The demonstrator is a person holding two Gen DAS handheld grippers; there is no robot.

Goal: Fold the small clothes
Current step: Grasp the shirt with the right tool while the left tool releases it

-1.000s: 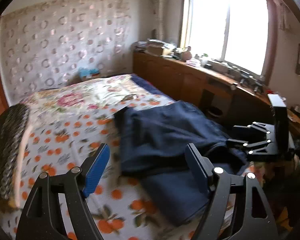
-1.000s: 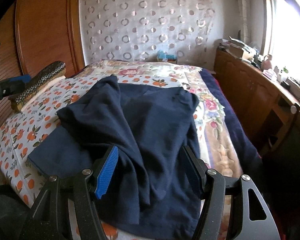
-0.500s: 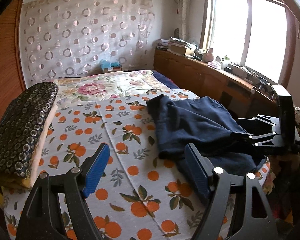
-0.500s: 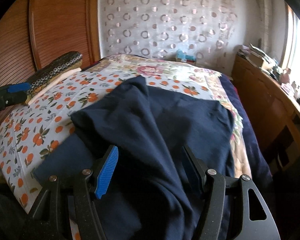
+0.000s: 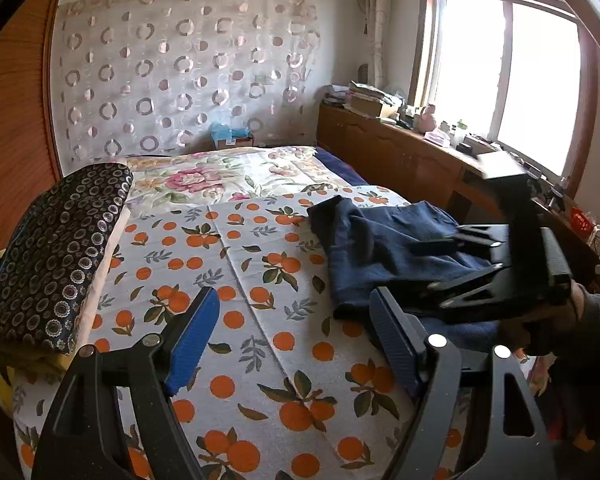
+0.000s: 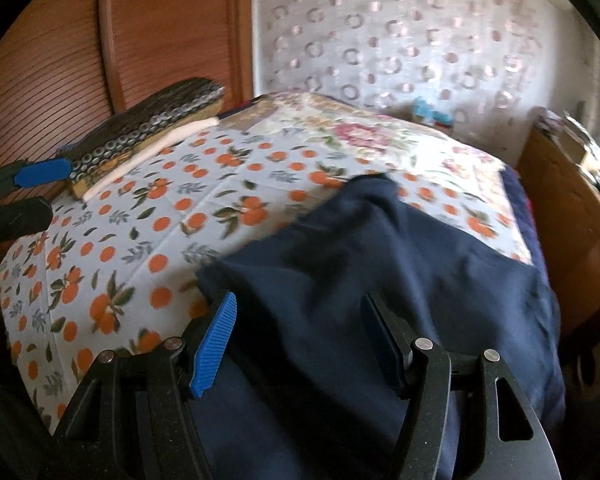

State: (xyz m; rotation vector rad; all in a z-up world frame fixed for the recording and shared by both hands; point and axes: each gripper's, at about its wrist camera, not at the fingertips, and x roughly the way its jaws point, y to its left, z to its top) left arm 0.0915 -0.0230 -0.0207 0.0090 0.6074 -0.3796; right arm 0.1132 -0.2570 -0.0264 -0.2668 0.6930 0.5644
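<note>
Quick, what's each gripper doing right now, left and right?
Left gripper: open, empty, over the orange-print sheet.
Right gripper: open, over the navy garment, not gripping.

wall: circle-patterned curtain (image 5: 188, 76) | window (image 5: 500, 76): bright daylight | wooden sideboard (image 5: 400, 160) beneath | bed: orange-print sheet (image 5: 260, 320)

The right claw (image 6: 300, 344) stands open above the crumpled navy garment (image 6: 380, 272) lying on the orange-print bedsheet (image 6: 148, 224). The left claw (image 6: 24, 188) shows at the left edge, beside a folded stack (image 6: 148, 128).
</note>
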